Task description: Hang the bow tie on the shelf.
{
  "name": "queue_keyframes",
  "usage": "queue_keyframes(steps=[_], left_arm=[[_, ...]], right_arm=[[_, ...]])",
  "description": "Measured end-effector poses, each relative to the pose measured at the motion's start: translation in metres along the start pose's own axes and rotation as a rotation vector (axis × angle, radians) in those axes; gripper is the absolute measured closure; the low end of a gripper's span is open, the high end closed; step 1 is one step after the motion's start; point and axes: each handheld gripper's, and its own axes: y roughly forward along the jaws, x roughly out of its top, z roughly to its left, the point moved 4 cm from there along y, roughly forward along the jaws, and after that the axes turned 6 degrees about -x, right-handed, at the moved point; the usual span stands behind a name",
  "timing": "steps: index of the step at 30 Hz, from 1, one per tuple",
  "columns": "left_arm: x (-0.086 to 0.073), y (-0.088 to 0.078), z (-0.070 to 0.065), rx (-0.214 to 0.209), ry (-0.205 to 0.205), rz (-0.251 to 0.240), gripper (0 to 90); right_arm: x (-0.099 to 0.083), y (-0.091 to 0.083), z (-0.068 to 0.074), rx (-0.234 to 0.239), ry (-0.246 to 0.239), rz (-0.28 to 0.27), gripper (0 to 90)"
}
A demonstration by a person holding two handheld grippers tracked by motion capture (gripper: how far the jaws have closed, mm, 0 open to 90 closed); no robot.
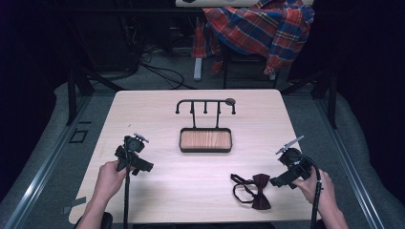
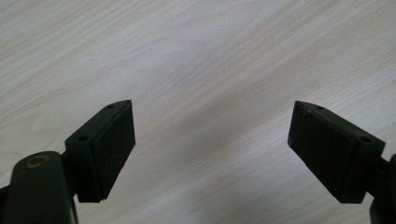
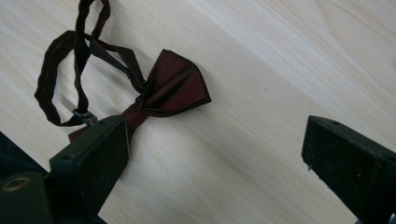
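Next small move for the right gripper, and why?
Probably shift the right gripper left to centre its open jaws over the bow tie. The tie lies flat on the table, off toward one jaw, not between them.

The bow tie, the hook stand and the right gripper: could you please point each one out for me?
bow tie (image 3: 175, 86): right gripper view, on the upper wing of the dark red bow.
hook stand (image 1: 206, 140): high view, on its wooden tray base.
right gripper (image 1: 278, 182): high view, midway between its fingertips.
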Motion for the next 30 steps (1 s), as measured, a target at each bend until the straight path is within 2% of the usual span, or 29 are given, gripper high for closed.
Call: queue_keyframes(steps=[5,6,8,10,12,13,15,16,21,23,24,25,27,28,29,30], left_arm=[[0.0,0.0,0.0,-0.001,0.0,-0.001,14.9],[0.0,0.0,0.0,-0.002,-0.001,0.0,14.9],[0.0,0.0,0.001,-0.004,-0.001,0.0,14.9],[0.0,0.0,0.0,0.0,-0.001,-0.002,14.9],[-0.001,0.0,0.0,-0.001,-0.002,-0.005,14.9],[-0.001,0.0,0.001,-0.002,-0.003,-0.005,14.9],[-0.001,0.0,0.001,0.003,-0.004,-0.005,14.9],[-0.001,0.0,0.001,0.002,-0.003,-0.007,14.9],[-0.001,0.0,0.0,-0.001,-0.001,-0.006,14.9],[-0.001,0.0,0.001,0.001,-0.003,-0.007,14.9],[-0.001,0.0,0.001,0.002,-0.003,-0.005,14.9],[-0.001,0.0,0.001,0.002,-0.002,-0.004,14.9],[-0.002,0.0,0.002,0.0,-0.004,-0.002,14.9],[-0.002,0.0,0.002,0.003,-0.004,-0.005,14.9],[-0.002,0.0,0.002,0.004,-0.006,-0.006,14.9],[-0.002,-0.001,0.002,0.005,-0.007,-0.006,14.9]], right_arm=[[0.002,-0.002,0.002,0.005,-0.011,-0.02,3.8],[0.005,-0.001,0.004,0.012,-0.039,-0.026,2.6],[0.006,-0.001,0.006,0.01,-0.039,-0.033,2.6],[0.011,0.001,0.012,0.01,-0.07,-0.033,1.1],[0.012,0.001,0.014,0.014,-0.068,-0.038,0.8],[0.014,0.002,0.016,0.012,-0.088,-0.034,0.7],[0.017,0.003,0.019,0.015,-0.093,-0.043,0.2],[0.019,0.002,0.021,0.006,-0.118,-0.044,0.0],[0.023,0.004,0.028,0.024,-0.127,-0.065,0.0],[0.025,0.006,0.033,0.036,-0.147,-0.067,0.0],[0.028,0.009,0.038,0.03,-0.178,-0.051,0.5],[0.028,0.009,0.038,0.03,-0.178,-0.051,0.5],[0.031,0.012,0.043,0.045,-0.188,-0.057,5.5],[0.035,0.013,0.048,0.047,-0.211,-0.061,11.3],[0.035,0.013,0.048,0.047,-0.211,-0.061,11.3],[0.038,0.016,0.053,0.05,-0.227,-0.061,17.0]])
